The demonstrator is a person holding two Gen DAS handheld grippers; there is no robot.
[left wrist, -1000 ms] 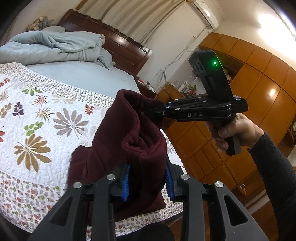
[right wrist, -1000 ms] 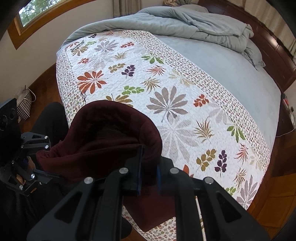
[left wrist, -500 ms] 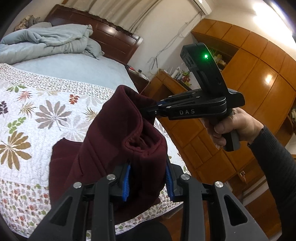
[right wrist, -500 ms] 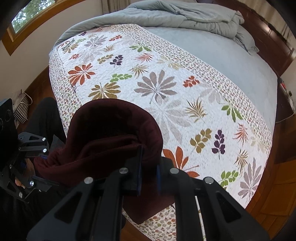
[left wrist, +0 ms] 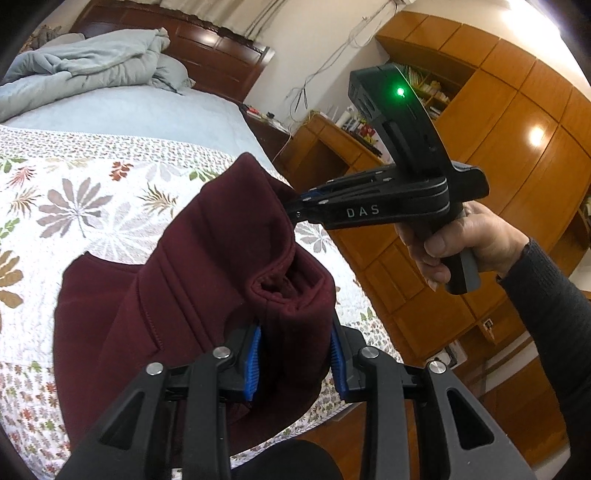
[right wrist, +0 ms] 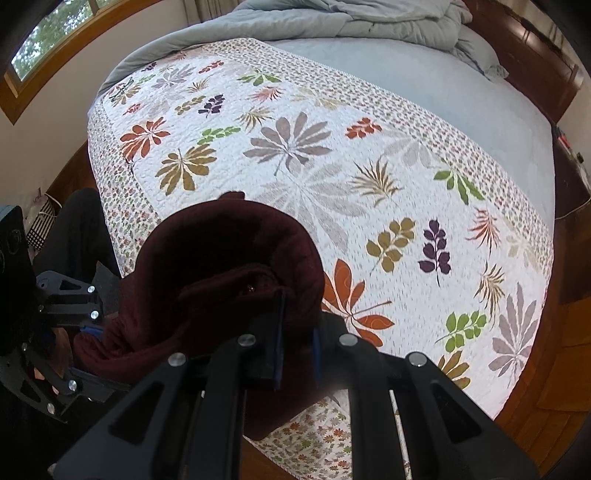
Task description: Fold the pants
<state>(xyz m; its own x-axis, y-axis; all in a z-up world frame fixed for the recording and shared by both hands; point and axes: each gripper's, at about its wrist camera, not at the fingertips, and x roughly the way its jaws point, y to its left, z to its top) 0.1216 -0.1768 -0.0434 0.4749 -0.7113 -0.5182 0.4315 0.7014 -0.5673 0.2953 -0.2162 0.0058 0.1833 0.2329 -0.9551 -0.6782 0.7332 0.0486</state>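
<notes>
Maroon fleece pants (left wrist: pixel 207 280) held up over the near edge of the bed, bunched into a thick fold; lower part of the garment drapes down and lies on the leaf-print quilt (left wrist: pixel 85 206), one flap spread flat on it toward the left. Stitched seam lines visible on the fabric; a rolled hem opening faces up near the top of the bundle. Left gripper (left wrist: pixel 295 360) clamps a thick wad of the cloth between its blue pads (left wrist: pixel 253 363), jaws held partway apart by the fabric's bulk. Right gripper (left wrist: pixel 297 210), marked "DAS", green light lit on its top, pinches the upper far edge of the same fold with jaws nearly together; in its own view the right gripper (right wrist: pixel 297 354) has maroon cloth filling the narrow gap. A hand (left wrist: pixel 461 243) in a dark sleeve (left wrist: pixel 554 317) grips the right handle. Beyond the quilt: pale blue sheet (left wrist: pixel 140 110), crumpled grey-blue duvet (left wrist: pixel 88 70) against a dark wooden headboard (left wrist: pixel 207 48). Orange-brown wooden cabinets (left wrist: pixel 517 155) along the right wall; window (right wrist: pixel 48 33) at upper left in the right wrist view.
</notes>
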